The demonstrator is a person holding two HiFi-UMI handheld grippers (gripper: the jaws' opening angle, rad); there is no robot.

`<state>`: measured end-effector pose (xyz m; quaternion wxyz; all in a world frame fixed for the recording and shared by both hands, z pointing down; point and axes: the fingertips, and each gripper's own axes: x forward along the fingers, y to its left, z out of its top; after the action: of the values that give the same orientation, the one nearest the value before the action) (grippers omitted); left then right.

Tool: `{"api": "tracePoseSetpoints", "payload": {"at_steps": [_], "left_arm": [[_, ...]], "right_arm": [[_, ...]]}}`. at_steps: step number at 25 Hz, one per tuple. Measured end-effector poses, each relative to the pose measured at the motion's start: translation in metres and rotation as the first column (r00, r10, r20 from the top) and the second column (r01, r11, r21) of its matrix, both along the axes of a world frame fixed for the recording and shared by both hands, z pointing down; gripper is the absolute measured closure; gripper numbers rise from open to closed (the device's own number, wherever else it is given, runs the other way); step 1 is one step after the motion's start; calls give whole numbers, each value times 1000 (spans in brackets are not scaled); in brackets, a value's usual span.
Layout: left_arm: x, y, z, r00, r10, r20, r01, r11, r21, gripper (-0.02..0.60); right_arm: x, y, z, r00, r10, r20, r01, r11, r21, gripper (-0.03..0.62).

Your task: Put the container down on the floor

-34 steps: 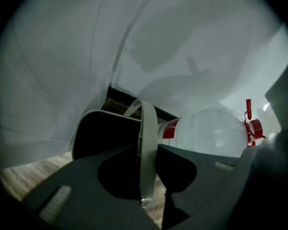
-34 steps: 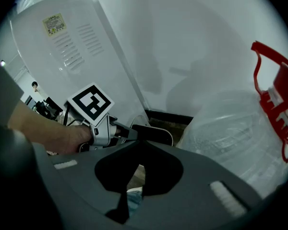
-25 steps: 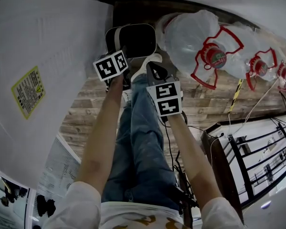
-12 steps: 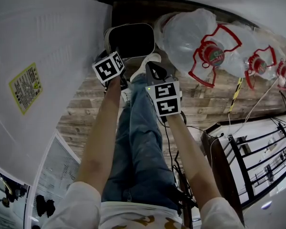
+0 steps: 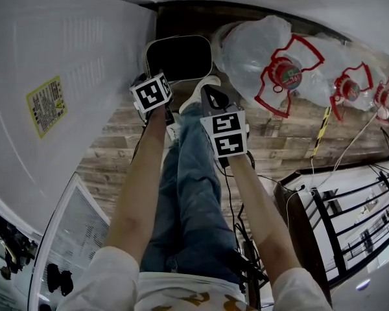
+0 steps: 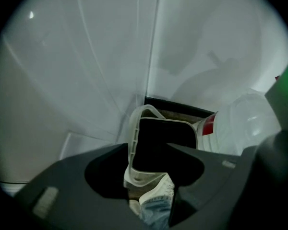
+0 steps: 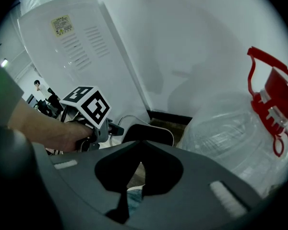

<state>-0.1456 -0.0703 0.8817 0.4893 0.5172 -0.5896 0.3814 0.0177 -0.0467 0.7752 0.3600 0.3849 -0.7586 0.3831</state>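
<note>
The container is a white bin with a dark inside. It stands on the wooden floor by the wall, and it shows in the left gripper view and the right gripper view. My left gripper is at its near left corner. The jaws are open, with the bin's near rim showing in the gap between them. My right gripper hangs shut and empty over the person's jeans, short of the bin.
Large clear water jugs with red handles lie to the right of the bin, and another lies farther right. A white appliance fills the left. A white shoe touches the bin's near side. A black rack and cables sit at the lower right.
The head view has shifted slightly. Both grippers and the bin keep nearly the same places.
</note>
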Motion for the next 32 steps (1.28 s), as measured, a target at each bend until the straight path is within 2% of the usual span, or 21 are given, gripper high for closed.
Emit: {"api": "tracePoseSetpoints", "payload": {"at_steps": [8,14,18,21,23,29,32], "left_arm": [[5,-6,-15,1000,11,-30,-10,1000,9,381],[10,-15,-44,997,-8,-77,12,999,49,433],[17,-28,-70,997,40,-72,-32,994,107,495],[25,-40,-104,992,122,-23,-115,974,196,545],[35,-46,-124,985,174,-14,-166,958,236,580],[54,-66,-182,968,239,-79,-200,921,335,580],[58,-69,-209,961,255,-108,-202,913,354,581]], "right_arm": [[9,-7,-13,1000,13,-10,-13,1000,16,566],[11,-13,-32,1000,16,-18,-16,999,28,566],[12,-24,-49,999,33,-16,-32,998,49,566],[17,-26,-61,999,41,-27,-39,997,68,566],[23,-28,-70,998,44,-37,-41,996,83,566],[36,-38,-105,996,73,-51,-66,988,137,566],[43,-40,-126,994,91,-63,-80,984,161,566]]}}
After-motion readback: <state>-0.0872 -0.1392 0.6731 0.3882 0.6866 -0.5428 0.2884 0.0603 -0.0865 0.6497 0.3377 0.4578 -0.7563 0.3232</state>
